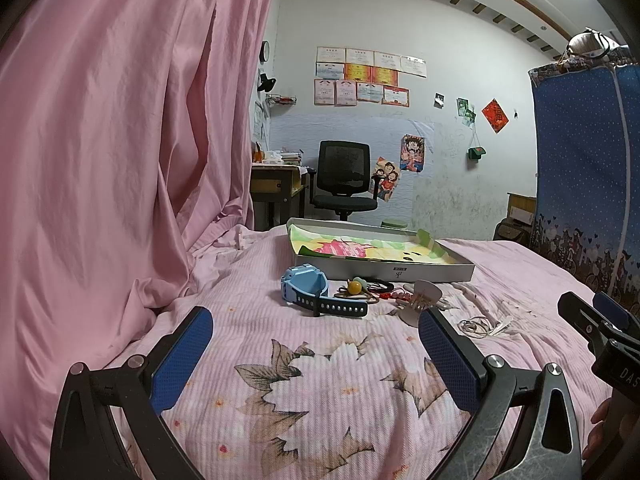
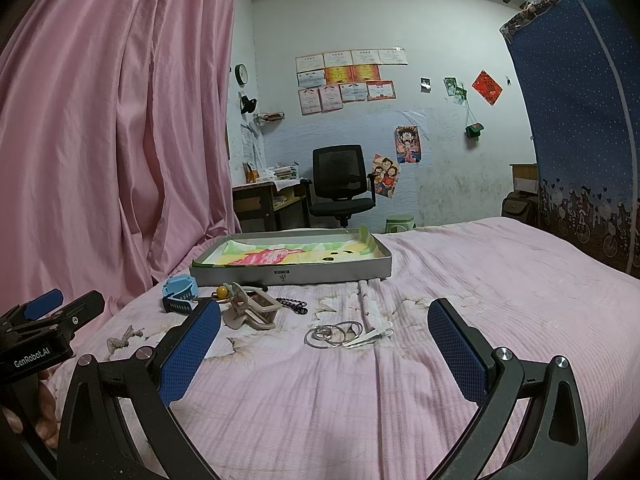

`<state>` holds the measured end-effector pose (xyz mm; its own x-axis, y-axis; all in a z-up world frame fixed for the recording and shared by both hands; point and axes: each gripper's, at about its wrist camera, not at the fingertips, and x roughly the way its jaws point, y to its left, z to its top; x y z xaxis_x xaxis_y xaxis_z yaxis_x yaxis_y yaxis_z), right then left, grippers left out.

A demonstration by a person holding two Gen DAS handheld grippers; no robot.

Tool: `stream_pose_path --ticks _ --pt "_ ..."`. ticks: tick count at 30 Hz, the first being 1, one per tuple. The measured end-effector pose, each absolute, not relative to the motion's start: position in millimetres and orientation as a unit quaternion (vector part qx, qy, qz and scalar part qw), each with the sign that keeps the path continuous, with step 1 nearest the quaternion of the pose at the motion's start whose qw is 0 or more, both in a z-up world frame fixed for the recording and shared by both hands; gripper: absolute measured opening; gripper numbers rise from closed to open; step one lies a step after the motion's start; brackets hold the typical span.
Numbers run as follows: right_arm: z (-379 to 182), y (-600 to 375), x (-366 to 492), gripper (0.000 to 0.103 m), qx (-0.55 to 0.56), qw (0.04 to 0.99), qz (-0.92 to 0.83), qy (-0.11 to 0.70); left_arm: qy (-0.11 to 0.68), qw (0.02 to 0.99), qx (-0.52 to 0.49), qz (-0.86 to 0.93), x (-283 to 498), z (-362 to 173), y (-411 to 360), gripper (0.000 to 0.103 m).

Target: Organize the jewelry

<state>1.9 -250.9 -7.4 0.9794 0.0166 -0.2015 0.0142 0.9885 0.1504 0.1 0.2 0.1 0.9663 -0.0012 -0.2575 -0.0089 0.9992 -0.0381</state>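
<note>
Pink ribbed bedspread with a leaf print (image 2: 460, 280) carries all the jewellery, and none of it has yet gone into the shallow grey cardboard box lined with a bright pink-and-yellow picture sheet (image 2: 296, 270), which lies at the far side of the bed and appears to hold only its lining. I judge the task to be at its start: every piece remains to be moved. My left tongs (image 1: 316, 352) stand wide open and hold nothing; they point toward the light-blue child's smartwatch with a dark perforated strap (image 1: 316, 292), which lies just in front of the box. My right tongs (image 2: 324, 344) are likewise spread wide and hold nothing; between and just beyond their pads lies the set of thin silver bangles (image 2: 334, 334), touching a pale flat hair clip (image 2: 374, 336). Beside the watch sit a round amber bead on a hair tie (image 1: 354, 287), a beige claw hair clip (image 2: 250, 308) and a black beaded string (image 2: 294, 304), clustered close together near the box's front wall. Remaining work, in my judgement: pick up each item in turn and place it in the box, the bangles being nearest my right tongs.
</note>
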Motion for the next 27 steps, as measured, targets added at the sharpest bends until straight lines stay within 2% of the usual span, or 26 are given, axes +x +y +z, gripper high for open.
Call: stream_pose_path --ticks 27 --pt "-7.4 -250.7 1.9 0.102 0.076 0.992 0.001 0.102 0.132 0.991 -0.019 0.002 -1.8 -4.1 -4.6 0.103"
